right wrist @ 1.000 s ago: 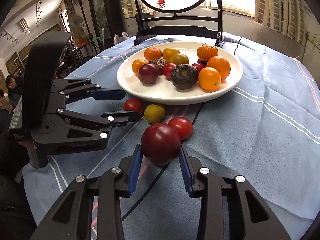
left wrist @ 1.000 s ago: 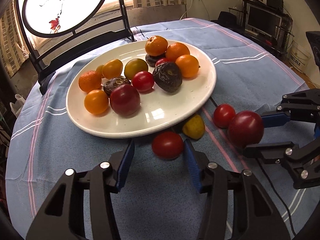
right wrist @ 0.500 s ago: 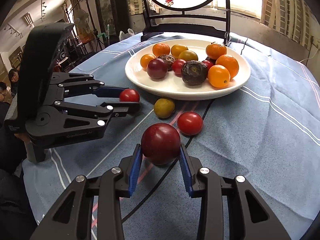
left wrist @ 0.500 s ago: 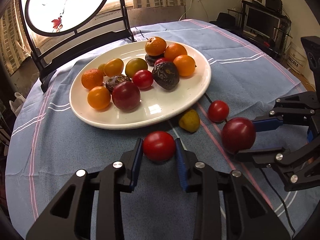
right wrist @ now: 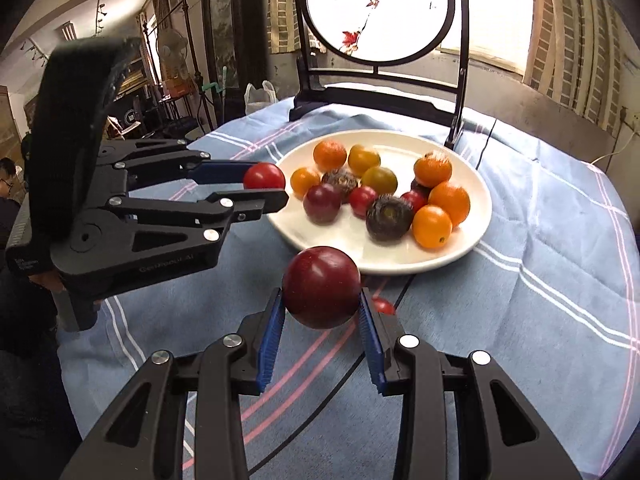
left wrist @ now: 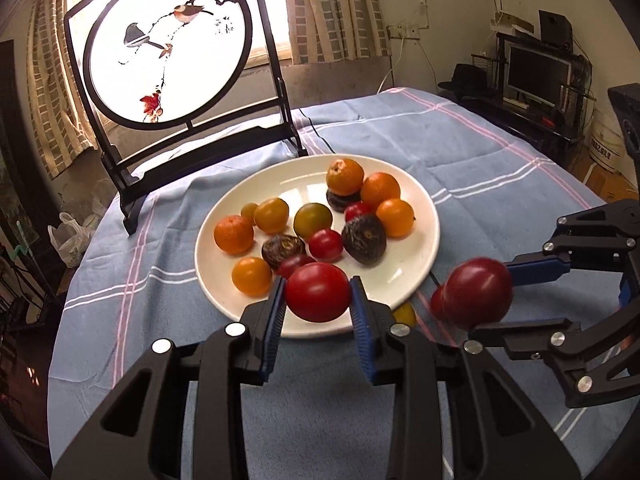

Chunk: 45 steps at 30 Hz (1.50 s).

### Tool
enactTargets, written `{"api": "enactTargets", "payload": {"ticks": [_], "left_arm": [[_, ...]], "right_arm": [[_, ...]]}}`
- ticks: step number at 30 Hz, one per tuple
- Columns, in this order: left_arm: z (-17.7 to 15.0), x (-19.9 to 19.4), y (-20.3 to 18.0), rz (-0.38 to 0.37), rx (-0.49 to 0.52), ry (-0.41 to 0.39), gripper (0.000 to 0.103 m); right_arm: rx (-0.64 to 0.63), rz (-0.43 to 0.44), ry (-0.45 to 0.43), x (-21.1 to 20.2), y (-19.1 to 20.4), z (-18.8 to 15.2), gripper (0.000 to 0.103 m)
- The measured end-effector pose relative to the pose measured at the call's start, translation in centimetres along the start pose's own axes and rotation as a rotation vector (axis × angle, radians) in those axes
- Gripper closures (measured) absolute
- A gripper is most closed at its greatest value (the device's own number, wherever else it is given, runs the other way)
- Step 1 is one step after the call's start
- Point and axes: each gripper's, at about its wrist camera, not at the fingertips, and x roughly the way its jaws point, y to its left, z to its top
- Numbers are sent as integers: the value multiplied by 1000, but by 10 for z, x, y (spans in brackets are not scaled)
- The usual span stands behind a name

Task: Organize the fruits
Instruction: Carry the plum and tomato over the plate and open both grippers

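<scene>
My left gripper [left wrist: 318, 300] is shut on a red tomato [left wrist: 318, 291], held above the near rim of the white plate [left wrist: 416, 256]. My right gripper [right wrist: 321, 306] is shut on a dark red plum [right wrist: 321, 286], lifted off the cloth in front of the plate [right wrist: 476, 216]. Each gripper shows in the other's view: the right one [left wrist: 490, 298] with the plum [left wrist: 476, 292], the left one [right wrist: 266, 188] with the tomato [right wrist: 263, 176]. The plate holds several oranges, tomatoes and dark wrinkled fruits. A small red tomato [right wrist: 382, 305] and a yellow fruit [left wrist: 405, 314] lie on the cloth, partly hidden.
A blue striped tablecloth [right wrist: 540, 300] covers the round table. A black-framed round screen with a bird painting [left wrist: 168, 48] stands behind the plate. A dark cable [right wrist: 344, 376] crosses the cloth near me. A person [right wrist: 8, 184] sits at the far left.
The left gripper closed on the red tomato and lifted it from the cloth up to the plate's rim. The right gripper rose with the plum held throughout.
</scene>
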Motion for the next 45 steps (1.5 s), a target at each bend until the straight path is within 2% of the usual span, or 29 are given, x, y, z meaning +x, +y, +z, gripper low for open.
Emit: {"api": "enactTargets", "payload": {"ticks": [7, 13, 25, 40, 42, 43, 45], "left_arm": [[34, 14, 20, 47, -62, -42, 72], [48, 29, 34, 68, -128, -55, 72], [48, 69, 47, 109, -148, 9, 72], [48, 85, 51, 150, -130, 24, 71], [48, 85, 49, 156, -123, 22, 61], [48, 85, 49, 163, -121, 18, 58], [48, 83, 49, 170, -121, 9, 50]], "right_arm": [[0, -36, -79, -7, -17, 47, 66], [24, -26, -117, 3, -26, 69, 66], [79, -44, -86, 48, -43, 99, 66], [125, -72, -27, 91, -59, 116, 64], [130, -85, -10, 98, -61, 117, 62], [134, -94, -21, 98, -62, 117, 58], [142, -86, -43, 92, -62, 118, 57]]}}
